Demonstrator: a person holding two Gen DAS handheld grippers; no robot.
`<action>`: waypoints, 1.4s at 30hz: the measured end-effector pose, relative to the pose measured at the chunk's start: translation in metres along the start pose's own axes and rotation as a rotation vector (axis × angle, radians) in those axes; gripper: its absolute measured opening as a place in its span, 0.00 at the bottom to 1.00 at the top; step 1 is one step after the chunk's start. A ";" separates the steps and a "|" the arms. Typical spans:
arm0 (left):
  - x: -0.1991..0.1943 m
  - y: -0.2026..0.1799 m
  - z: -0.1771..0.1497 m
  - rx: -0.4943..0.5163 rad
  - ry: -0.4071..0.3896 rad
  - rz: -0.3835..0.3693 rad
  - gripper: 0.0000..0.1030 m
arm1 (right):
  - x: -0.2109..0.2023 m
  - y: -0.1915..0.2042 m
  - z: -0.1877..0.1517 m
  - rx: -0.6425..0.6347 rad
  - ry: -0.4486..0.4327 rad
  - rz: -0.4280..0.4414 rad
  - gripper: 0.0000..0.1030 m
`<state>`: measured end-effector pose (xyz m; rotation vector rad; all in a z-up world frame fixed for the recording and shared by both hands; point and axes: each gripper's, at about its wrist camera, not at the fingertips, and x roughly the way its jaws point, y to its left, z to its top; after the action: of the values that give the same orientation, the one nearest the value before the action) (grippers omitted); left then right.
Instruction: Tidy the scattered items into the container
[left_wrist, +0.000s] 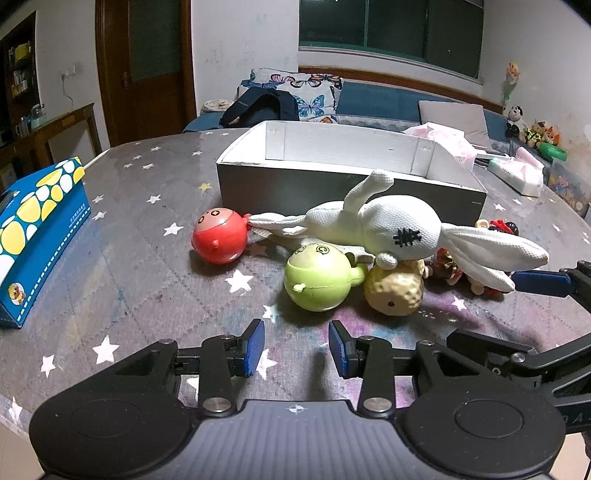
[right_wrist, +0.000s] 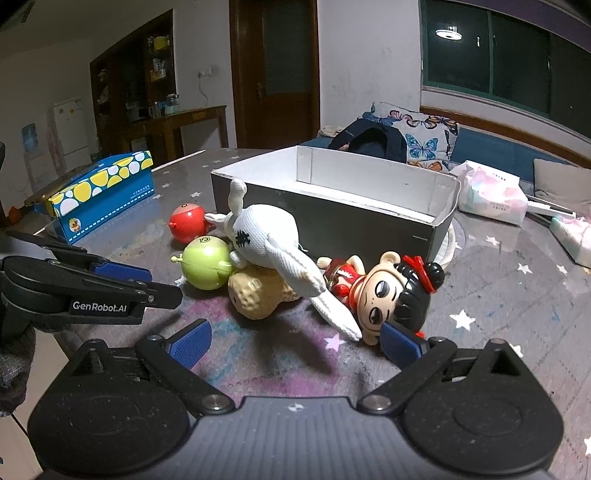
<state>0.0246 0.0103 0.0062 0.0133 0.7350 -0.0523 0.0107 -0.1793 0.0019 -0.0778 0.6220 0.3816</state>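
A grey box with a white inside (left_wrist: 347, 181) (right_wrist: 332, 218) stands on the star-patterned table. In front of it lie a white plush rabbit (left_wrist: 399, 229) (right_wrist: 269, 236), a red ball toy (left_wrist: 219, 236) (right_wrist: 186, 221), a green ball toy (left_wrist: 317, 277) (right_wrist: 207, 262), a tan peanut-shaped toy (left_wrist: 393, 290) (right_wrist: 255, 295) and a doll in red with black hair (right_wrist: 395, 291), partly hidden in the left wrist view (left_wrist: 498, 226). My left gripper (left_wrist: 296, 345) is open and empty, just short of the green ball. My right gripper (right_wrist: 295, 341) is open and empty, its right pad beside the doll's head.
A blue and yellow tissue box (left_wrist: 33, 229) (right_wrist: 99, 192) stands at the table's left. Tissue packs (right_wrist: 491, 197) (left_wrist: 517, 171) lie at the right. A sofa with butterfly cushions (left_wrist: 306, 92) is behind the table. The table's near edge lies close to me on the left.
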 end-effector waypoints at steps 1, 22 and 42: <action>0.000 -0.001 0.000 0.002 0.000 0.001 0.39 | 0.000 0.000 0.000 0.000 0.001 0.000 0.97; 0.000 -0.001 0.004 0.013 0.002 0.004 0.39 | 0.003 0.001 0.006 -0.001 -0.004 0.009 0.96; 0.004 -0.008 -0.001 0.054 0.025 0.019 0.39 | 0.005 -0.001 -0.001 0.009 0.020 0.008 0.96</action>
<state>0.0266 0.0020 0.0026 0.0725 0.7583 -0.0540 0.0149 -0.1790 -0.0016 -0.0710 0.6437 0.3862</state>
